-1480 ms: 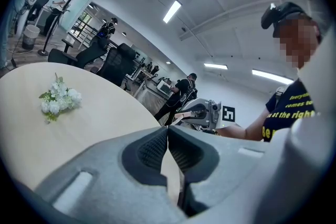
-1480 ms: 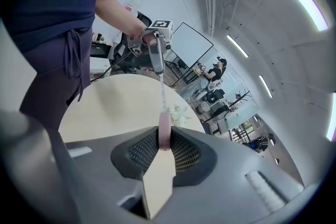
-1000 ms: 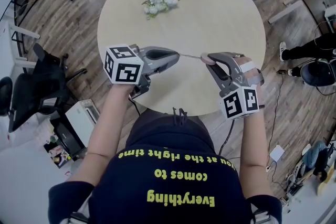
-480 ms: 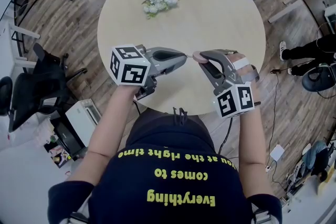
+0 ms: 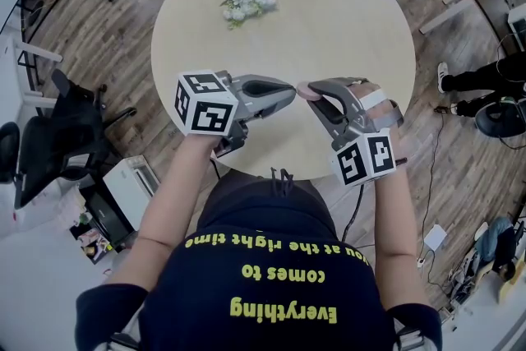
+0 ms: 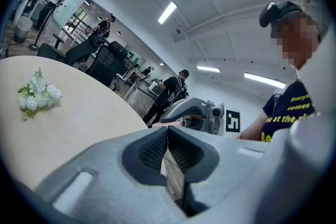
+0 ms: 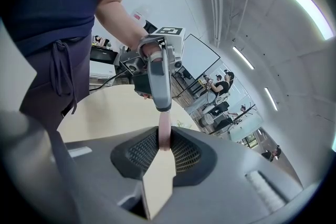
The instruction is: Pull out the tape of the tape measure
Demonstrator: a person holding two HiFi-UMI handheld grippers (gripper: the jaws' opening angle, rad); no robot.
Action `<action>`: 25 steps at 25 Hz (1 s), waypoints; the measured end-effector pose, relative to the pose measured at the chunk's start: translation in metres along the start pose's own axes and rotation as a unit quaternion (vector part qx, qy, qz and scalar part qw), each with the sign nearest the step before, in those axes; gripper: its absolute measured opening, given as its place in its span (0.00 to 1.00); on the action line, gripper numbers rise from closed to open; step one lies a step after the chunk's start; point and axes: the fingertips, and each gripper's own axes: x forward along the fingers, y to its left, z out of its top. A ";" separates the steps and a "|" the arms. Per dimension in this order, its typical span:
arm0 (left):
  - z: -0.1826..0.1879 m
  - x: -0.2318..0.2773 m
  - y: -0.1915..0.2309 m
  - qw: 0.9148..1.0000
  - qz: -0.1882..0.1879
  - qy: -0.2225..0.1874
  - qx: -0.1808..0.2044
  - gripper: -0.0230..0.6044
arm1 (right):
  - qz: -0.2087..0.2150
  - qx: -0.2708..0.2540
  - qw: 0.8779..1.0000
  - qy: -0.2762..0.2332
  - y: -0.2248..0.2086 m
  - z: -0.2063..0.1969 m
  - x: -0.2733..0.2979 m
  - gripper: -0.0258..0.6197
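Observation:
A small pink tape measure (image 5: 306,90) is gripped between the pads of my right gripper (image 5: 309,91), above the near part of the round table (image 5: 353,20). In the right gripper view its pink case (image 7: 164,136) stands edge-on between the jaws. My left gripper (image 5: 289,92) points at it tip to tip, almost touching. The left jaws are shut, with a thin dark line of tape (image 6: 169,150) running between the pads (image 6: 149,148). In the left gripper view the right gripper (image 6: 195,113) hangs just ahead. Hardly any tape shows between the two grippers.
A bunch of white flowers (image 5: 246,4) lies at the table's far side, also seen as white flowers (image 6: 37,96). A black chair (image 5: 49,136) and a white box (image 5: 131,185) stand left of the table. People stand further off in the room.
The two grippers have come together. A second ago a stretch of thin tape spanned the gap between them; now the tips nearly meet and the tape's span is gone.

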 end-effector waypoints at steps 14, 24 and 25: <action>-0.002 0.002 0.005 1.000 0.011 -0.005 0.024 0.15 | -0.011 -0.018 1.000 -0.001 -0.001 -0.001 0.001 0.17; -0.004 0.012 0.001 1.000 -0.009 0.001 0.018 0.37 | -0.005 -0.036 0.999 -0.016 0.005 0.005 0.004 0.17; -0.005 0.014 0.001 1.000 -0.011 0.004 0.017 0.37 | -0.004 -0.036 0.999 -0.019 0.006 0.006 0.004 0.17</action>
